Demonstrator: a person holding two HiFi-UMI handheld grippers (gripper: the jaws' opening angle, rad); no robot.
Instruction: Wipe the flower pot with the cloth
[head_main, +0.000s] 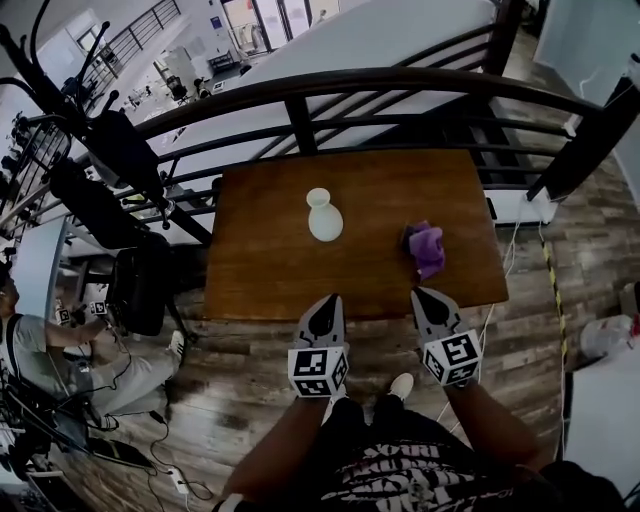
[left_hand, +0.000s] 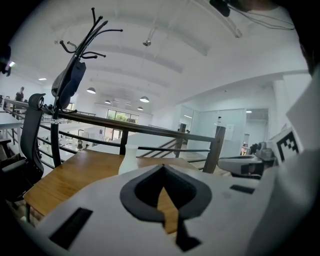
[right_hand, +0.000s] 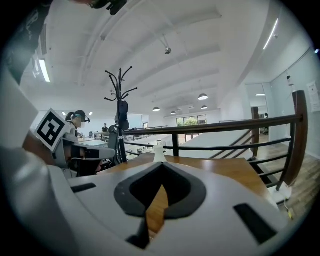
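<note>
A small white flower pot (head_main: 324, 215) stands upright near the middle of the brown wooden table (head_main: 270, 270). A crumpled purple cloth (head_main: 427, 248) lies to its right, nearer the front edge. Both grippers hover just off the table's front edge. My left gripper (head_main: 331, 299) is shut and empty, pointing toward the pot (left_hand: 129, 157), which shows just past its jaws (left_hand: 162, 166). My right gripper (head_main: 419, 293) is shut and empty, a short way in front of the cloth. In the right gripper view the pot (right_hand: 159, 154) shows far ahead; that gripper's (right_hand: 161, 164) own body hides the cloth.
A dark curved railing (head_main: 330, 85) runs behind the table. A coat rack (head_main: 70, 70) and a black office chair (head_main: 135, 280) stand at the left, where a person (head_main: 40, 340) sits. Cables (head_main: 150, 420) lie on the wood floor. A white box (head_main: 520, 205) sits at the table's right.
</note>
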